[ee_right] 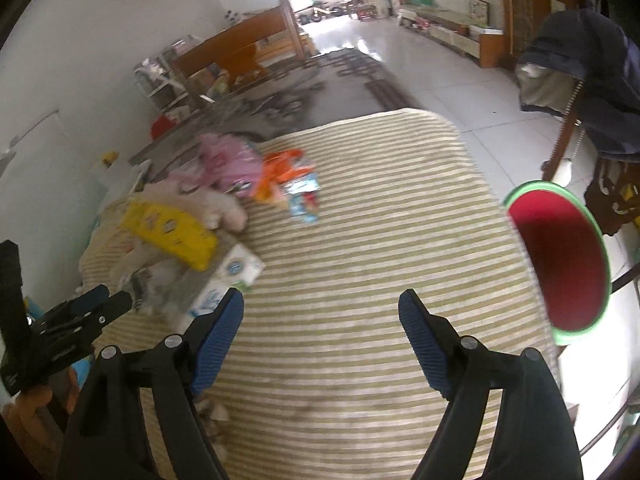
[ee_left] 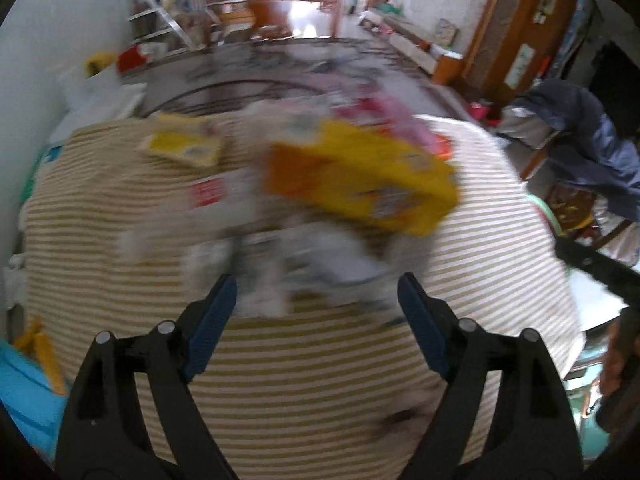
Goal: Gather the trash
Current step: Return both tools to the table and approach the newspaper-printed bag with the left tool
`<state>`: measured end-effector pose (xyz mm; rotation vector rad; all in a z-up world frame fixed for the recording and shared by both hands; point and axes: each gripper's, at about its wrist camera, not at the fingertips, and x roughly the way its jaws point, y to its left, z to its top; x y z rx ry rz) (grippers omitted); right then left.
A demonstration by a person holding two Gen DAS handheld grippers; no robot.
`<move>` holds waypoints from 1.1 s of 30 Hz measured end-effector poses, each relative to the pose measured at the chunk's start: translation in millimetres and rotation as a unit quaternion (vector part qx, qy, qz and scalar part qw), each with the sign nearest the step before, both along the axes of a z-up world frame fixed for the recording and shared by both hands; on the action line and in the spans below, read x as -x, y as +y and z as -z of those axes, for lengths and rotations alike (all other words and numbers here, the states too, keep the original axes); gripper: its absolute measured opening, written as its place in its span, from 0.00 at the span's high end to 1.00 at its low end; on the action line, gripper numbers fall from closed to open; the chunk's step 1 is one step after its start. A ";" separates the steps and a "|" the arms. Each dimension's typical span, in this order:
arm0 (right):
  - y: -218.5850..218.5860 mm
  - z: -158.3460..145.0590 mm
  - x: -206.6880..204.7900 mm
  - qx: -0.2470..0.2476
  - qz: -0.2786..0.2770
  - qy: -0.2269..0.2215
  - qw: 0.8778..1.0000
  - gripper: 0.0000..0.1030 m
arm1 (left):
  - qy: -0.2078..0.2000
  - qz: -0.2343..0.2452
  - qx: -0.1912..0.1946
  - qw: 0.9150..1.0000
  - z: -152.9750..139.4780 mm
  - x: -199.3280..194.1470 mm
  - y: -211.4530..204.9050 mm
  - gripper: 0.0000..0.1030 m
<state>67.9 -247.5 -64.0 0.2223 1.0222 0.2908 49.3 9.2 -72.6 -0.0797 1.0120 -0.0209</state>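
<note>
Lying on the striped cover (ee_right: 360, 240) toward its far-left part, the trash sits in a loose heap w/ the yellow packet (ee_right: 170, 236) as the biggest piece. In the right wrist view its long axis runs from upper left to lower right, the lower-right end resting over a white-and-blue tissue pack (ee_right: 230, 280); pink wrapper (ee_right: 228, 160), orange wrapper (ee_right: 280, 168) & small blue packets (ee_right: 306, 196) lie just beyond, apart from it. Left wrist view is badly smeared: same yellow packet (ee_left: 360, 176) reads as a slanted yellow-orange block, axis again upper left to lower right, w/ a second, smaller yellow pack (ee_left: 184, 146) to its left, which the other cam doesn't show clearly. Left gripper (ee_left: 316, 300) hangs over the near edge of the heap, jaws spread wide, nothing between them. Right gripper (ee_right: 320, 312) is over bare stripes, jaws likewise spread & empty. Only the right cam shows the red bin w/ green rim (ee_right: 560, 264) at the cover's right edge, plus the left gripper (ee_right: 104, 300) from the side.
</note>
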 end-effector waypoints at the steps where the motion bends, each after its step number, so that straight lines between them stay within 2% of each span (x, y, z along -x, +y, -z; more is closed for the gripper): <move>1: 5.8 0.7 1.9 -0.001 -0.002 0.001 1.000 0.23 | 0.006 -0.004 -0.005 1.000 2.9 0.7 9.9 0.22; 6: 25.8 5.1 11.8 0.001 -0.008 0.009 1.000 0.22 | 0.030 -0.021 -0.011 0.999 17.7 2.9 41.1 0.18; 12: 35.1 5.2 21.7 0.004 -0.007 0.010 1.000 0.22 | 0.045 -0.015 -0.001 0.999 38.2 -9.4 44.9 0.15; 20: 36.2 6.5 32.4 0.002 0.000 0.014 1.000 0.21 | 0.061 -0.002 -0.051 0.997 59.4 -28.4 30.6 0.15; 24: 38.1 6.1 34.5 0.001 0.001 0.015 1.000 0.21 | 0.068 0.010 -0.061 0.996 67.5 -30.4 26.7 0.15; 25: 37.9 6.5 34.6 0.002 -0.001 0.014 1.000 0.21 | 0.067 0.011 -0.060 0.996 67.8 -29.1 26.7 0.19; 26: 39.1 5.9 35.6 0.002 -0.002 0.013 1.000 0.21 | 0.065 0.011 -0.057 0.996 67.4 -27.5 27.5 0.26; 33: 48.1 5.9 35.0 0.007 -0.016 0.017 1.000 0.21 | 0.049 -0.008 -0.021 0.999 57.3 -6.3 44.7 0.26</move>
